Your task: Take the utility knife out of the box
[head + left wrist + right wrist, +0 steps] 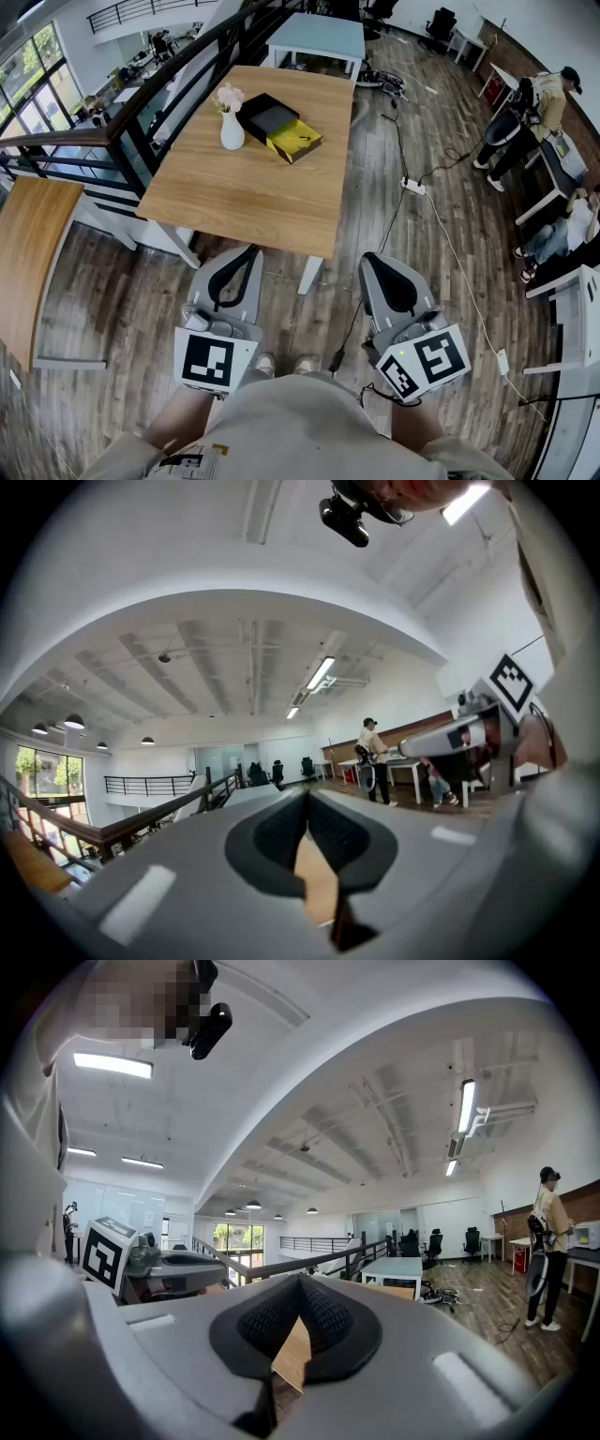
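On the wooden table (234,197) ahead lies a black box (265,114), open, with a yellow tray (294,142) against its near right side. A thin dark item on the yellow tray may be the utility knife (302,138); it is too small to tell for sure. My left gripper (250,250) (307,799) and right gripper (369,259) (300,1284) are held level side by side above the floor, short of the table's near edge. Both have their jaws closed tip to tip with nothing between them. The box is far beyond both.
A white vase with pink flowers (232,124) stands just left of the box. A pale blue table (317,37) lies beyond, a dark railing (141,112) runs along the left, and a wooden bench (33,253) sits at lower left. Cables (412,187) cross the floor; people (525,122) stand at right.
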A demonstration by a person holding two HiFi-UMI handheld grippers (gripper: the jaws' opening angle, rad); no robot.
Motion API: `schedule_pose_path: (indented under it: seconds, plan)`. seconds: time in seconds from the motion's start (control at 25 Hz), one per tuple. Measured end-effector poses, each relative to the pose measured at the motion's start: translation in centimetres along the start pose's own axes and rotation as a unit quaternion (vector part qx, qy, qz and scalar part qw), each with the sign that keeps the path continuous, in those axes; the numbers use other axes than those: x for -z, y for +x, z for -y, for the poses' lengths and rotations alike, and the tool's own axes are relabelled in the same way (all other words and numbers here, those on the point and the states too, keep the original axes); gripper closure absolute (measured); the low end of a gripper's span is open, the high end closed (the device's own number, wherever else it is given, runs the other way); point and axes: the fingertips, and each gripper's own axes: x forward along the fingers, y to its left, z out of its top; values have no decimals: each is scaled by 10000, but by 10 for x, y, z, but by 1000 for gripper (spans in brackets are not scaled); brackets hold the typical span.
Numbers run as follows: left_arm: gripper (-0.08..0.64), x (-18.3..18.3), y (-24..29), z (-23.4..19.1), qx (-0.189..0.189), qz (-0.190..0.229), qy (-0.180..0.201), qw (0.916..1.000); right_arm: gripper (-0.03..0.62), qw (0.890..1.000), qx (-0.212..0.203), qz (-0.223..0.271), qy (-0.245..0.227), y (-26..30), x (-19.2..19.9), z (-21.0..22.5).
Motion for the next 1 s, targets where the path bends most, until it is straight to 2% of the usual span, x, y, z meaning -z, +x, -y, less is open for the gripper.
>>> schedule_pose_path:
  seconds: [0.44,0.68,1.0]
  plan:
    - [558,2,3,18,-39,-58,6,10000,592,9999,95,76,24,-13,5,13]
    - [558,8,10,37,9,-86,166,9998,591,10000,-35,-6,-53,-18,13,24]
    - [558,19,24,60,-177,-292,94,9994,592,9995,-274,-157,-50,-24,31,47]
